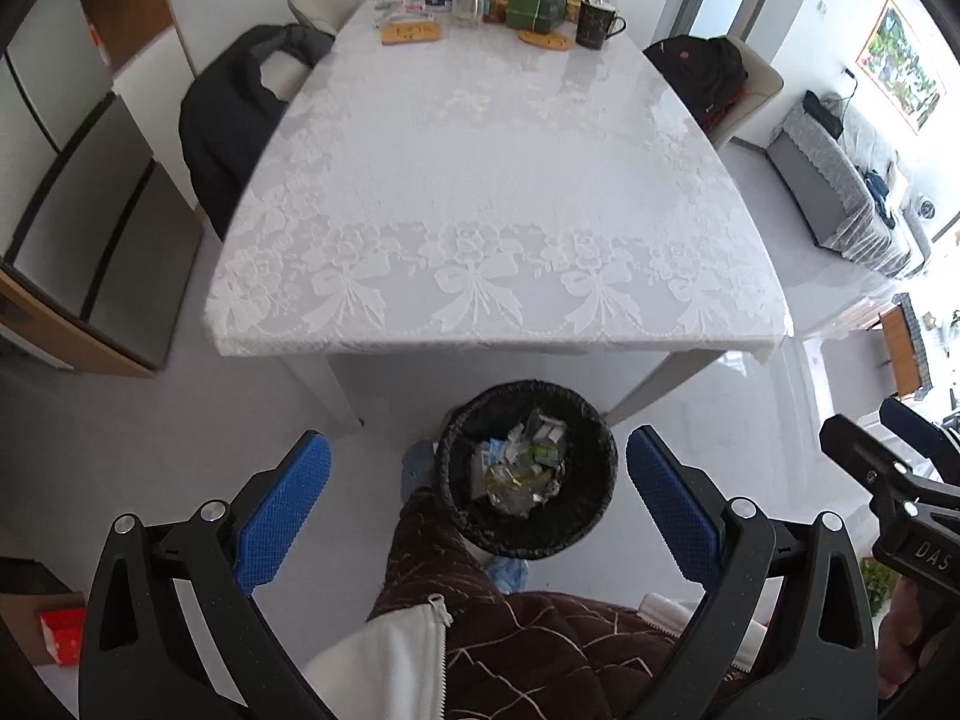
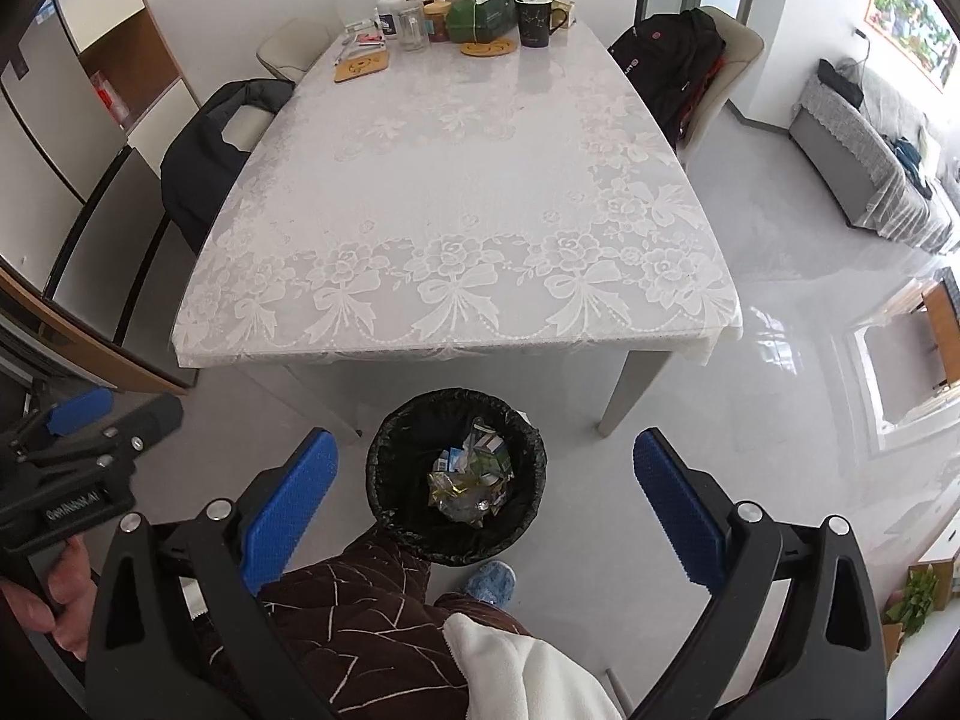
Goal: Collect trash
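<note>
A black-lined trash bin (image 1: 591, 513) stands on the floor in front of the table, holding crumpled wrappers and paper (image 1: 522, 468). It also shows in the right wrist view (image 2: 384, 480), with the trash (image 2: 471, 480) inside. My left gripper (image 1: 477, 501) is open and empty, held above the bin. My right gripper (image 2: 483, 498) is open and empty too, above the bin. The right gripper shows at the right edge of the left wrist view (image 1: 900, 468), and the left gripper at the left edge of the right wrist view (image 2: 90, 438).
A table with a white lace cloth (image 1: 498, 180) has cups, jars, a tissue box (image 1: 537, 6) and coasters at its far end. Chairs with dark jackets (image 1: 234, 120) stand at both sides. My leg and blue slipper (image 2: 492, 579) are beside the bin. A sofa (image 1: 852, 180) is at right.
</note>
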{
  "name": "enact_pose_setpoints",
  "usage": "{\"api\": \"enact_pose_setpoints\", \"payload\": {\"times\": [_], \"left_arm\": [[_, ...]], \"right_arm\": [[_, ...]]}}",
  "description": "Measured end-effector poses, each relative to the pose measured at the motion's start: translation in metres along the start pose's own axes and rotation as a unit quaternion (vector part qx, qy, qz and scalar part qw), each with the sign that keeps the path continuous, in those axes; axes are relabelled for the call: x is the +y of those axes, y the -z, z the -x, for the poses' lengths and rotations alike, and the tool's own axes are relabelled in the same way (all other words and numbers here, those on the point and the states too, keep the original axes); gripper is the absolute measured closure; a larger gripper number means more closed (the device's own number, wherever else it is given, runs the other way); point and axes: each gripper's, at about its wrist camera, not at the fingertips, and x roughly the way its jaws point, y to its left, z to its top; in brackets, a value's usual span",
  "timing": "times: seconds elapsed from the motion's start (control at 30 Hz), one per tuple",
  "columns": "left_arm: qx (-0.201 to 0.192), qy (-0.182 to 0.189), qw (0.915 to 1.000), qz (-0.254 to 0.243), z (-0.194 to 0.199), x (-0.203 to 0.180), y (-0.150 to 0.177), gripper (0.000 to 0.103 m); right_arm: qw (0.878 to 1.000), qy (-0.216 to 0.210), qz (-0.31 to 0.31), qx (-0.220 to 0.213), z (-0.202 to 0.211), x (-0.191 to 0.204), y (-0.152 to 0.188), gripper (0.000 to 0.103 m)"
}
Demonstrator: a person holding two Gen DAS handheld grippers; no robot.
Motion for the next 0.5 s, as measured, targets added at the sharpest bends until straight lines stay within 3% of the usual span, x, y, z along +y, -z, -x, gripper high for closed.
{"api": "enact_pose_setpoints", "payload": {"times": [0.5], "left_arm": [[0.004,0.001,1.0000,-0.001,-0.0037,-0.0027,0.0089,0.006]], "right_arm": [[1.000,-0.001,0.002,-0.004,0.0047,0.0001,0.0047,0.008]]}}
